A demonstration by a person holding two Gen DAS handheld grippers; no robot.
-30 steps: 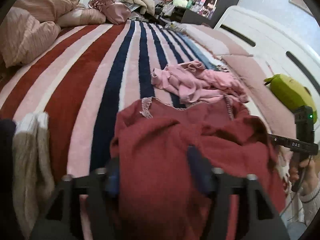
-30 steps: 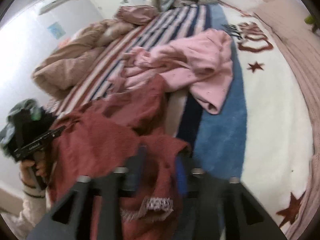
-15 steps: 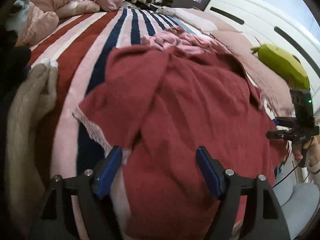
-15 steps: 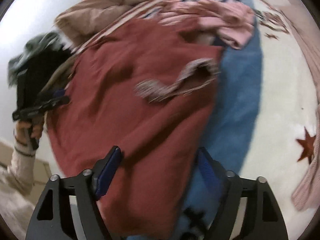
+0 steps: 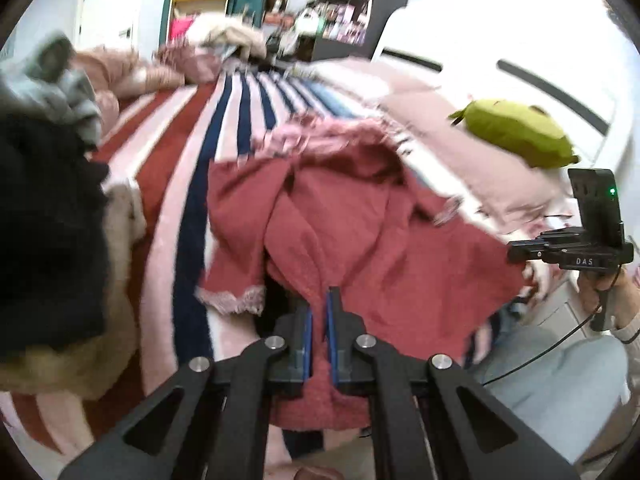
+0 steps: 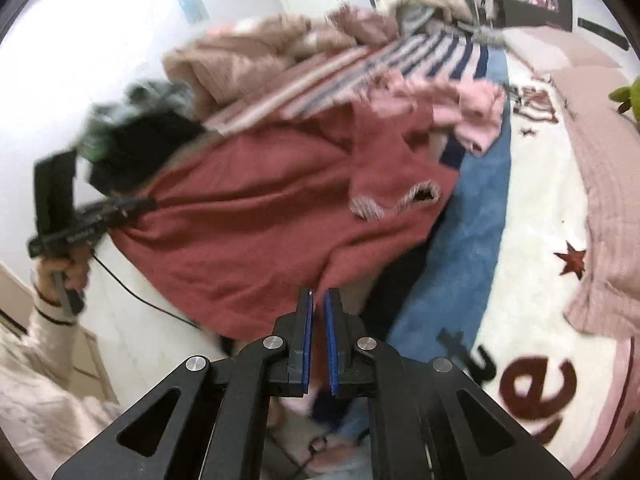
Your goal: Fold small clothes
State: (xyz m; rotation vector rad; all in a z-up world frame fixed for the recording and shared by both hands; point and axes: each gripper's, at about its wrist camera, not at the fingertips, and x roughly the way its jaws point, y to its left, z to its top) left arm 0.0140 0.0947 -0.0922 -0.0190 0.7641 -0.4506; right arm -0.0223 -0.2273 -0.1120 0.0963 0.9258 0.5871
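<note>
Because the red garment (image 5: 360, 240) is hanging in soft folds from two pinch points, it is reading as light, limp knit with a fuzzy nap: no stiffness, likely to sag and bunch wherever it is unsupported, not fragile, not slippery against rubbery pads.

Nearest the left wrist camera, the left hand-held gripper (image 5: 318, 320) is pinching the garment's hem edge, with fabric passing between its blue-lined fingers (image 5: 307, 330) and spilling out below them. Nearest the right wrist camera, the right hand-held gripper (image 6: 317, 316) is sitting almost fully closed at the opposite hem corner; cloth appears to be running between its pads, though blur is leaving the contact itself uncertain.

The red garment is stretching between the two grippers, lifted at the near edge of the striped blanket (image 5: 188, 200), its far part draping onto that blanket. A lace-trimmed cuff (image 5: 232, 300) is dangling left of the left hand-held gripper.

Judgement: the best holds are the hem corners or shoulder seams, where doubled fabric is giving the pads something to bite; mid-panel grips would just gather slack.

Beyond the red garment, a crumpled pink garment (image 6: 468, 112) is lying on the striped blanket. Further right of the blanket, a green plush toy (image 5: 516, 136) is resting on a quilted pink cover (image 5: 440, 120).
</note>
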